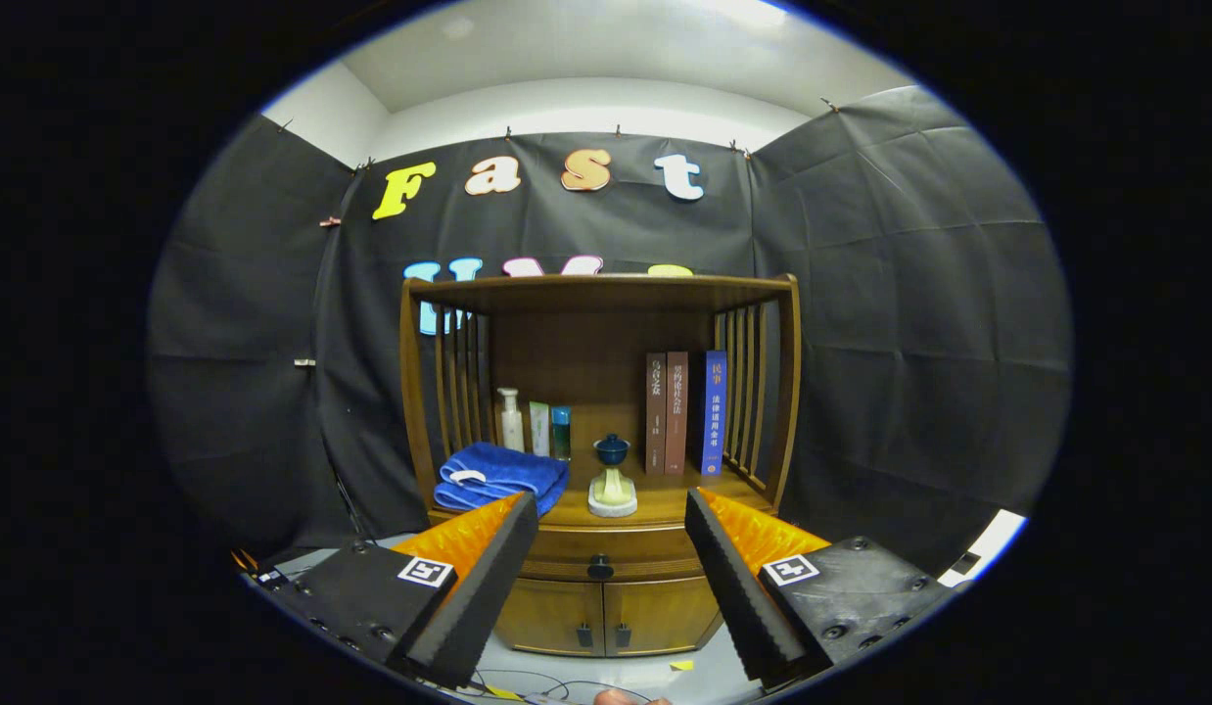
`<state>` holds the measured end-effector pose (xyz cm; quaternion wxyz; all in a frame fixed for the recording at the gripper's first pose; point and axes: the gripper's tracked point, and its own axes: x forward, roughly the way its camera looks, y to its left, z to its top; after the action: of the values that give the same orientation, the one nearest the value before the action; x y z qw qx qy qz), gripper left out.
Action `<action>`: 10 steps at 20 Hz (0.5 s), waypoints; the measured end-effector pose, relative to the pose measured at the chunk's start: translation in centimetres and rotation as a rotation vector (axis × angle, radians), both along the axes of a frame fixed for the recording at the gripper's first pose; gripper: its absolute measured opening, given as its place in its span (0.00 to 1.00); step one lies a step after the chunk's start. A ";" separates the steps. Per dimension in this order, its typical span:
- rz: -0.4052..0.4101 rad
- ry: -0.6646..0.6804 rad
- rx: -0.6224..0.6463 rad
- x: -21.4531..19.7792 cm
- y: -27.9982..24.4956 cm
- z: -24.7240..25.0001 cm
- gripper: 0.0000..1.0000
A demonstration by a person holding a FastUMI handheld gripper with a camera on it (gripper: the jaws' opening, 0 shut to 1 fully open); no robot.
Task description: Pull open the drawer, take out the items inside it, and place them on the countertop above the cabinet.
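Observation:
A wooden cabinet [606,587] stands ahead of me against the booth wall. Its drawer [567,563] is closed, with a dark round knob [600,567] at its middle. The knob lies beyond my fingers, in line with the gap between them. My gripper [611,509] is open, with nothing between its fingers and well short of the cabinet. The countertop [665,506] above the drawer carries a folded blue towel [498,475], a small blue-topped ornament [613,478], bottles [533,423] and upright books [684,411]. The drawer's contents are hidden.
Two lower cabinet doors [606,615] sit under the drawer. A slatted shelf frame with a top board [596,292] rises over the countertop. Cables and a yellow scrap [681,665] lie on the pale floor below. A fingertip [621,697] shows beneath the gripper.

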<state>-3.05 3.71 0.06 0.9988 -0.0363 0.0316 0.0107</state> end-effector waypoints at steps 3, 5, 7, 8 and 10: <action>0.018 -0.027 0.001 0.2 1.4 1.8 0.99; 0.021 0.010 -0.003 1.0 2.3 0.9 0.99; 0.030 0.033 -0.027 1.3 3.3 0.7 0.99; 0.037 0.034 -0.036 1.3 3.9 0.8 0.99; 0.056 0.031 -0.031 1.4 5.0 1.0 0.99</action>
<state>-1.62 8.73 1.09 0.9968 -0.0524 0.0460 0.0388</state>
